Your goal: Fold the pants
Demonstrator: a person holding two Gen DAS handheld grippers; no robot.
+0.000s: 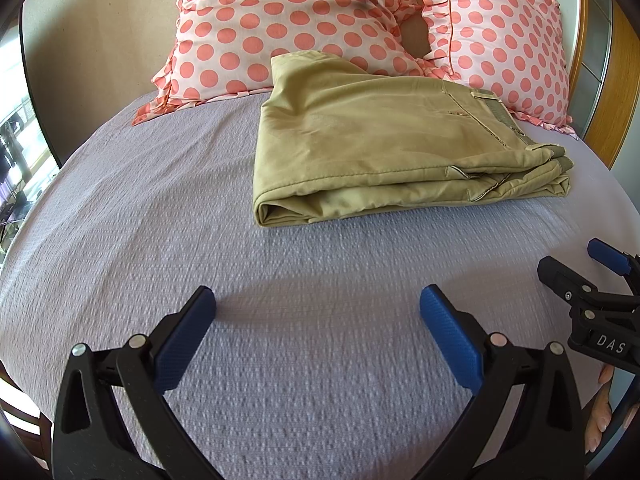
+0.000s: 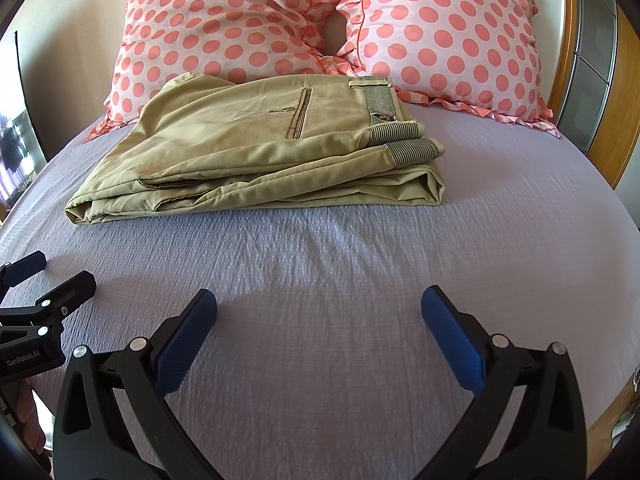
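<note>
The khaki pants (image 2: 256,152) lie folded into a thick rectangular stack on the lilac textured bedspread (image 2: 340,280), toward the head end of the bed, their far edge touching the foot of the two pink polka-dot pillows (image 2: 224,28) that lean against the headboard. In the right wrist view the striped inner waistband (image 2: 404,144) shows at the stack's right end, a welt pocket (image 2: 302,114) sits on the top layer, and the folded layers open toward the near edge; in the left wrist view the same pants (image 1: 380,140) sit right of centre, with the folded end turned toward the left and the waistband end toward the right edge of the bed. The left gripper (image 1: 318,304) hangs low over bare bedspread (image 1: 160,200) on the near side of the pants, well apart from them, its blue-padded fingers (image 1: 184,340) spread wide and holding nothing. The right gripper (image 2: 319,305) is likewise over the bedspread on the near side, its fingers (image 2: 452,340) spread wide with nothing between them. Each gripper shows at the edge of the other's view, so the two are side by side. A wooden bed frame (image 2: 612,128) curves along the right edge.
</note>
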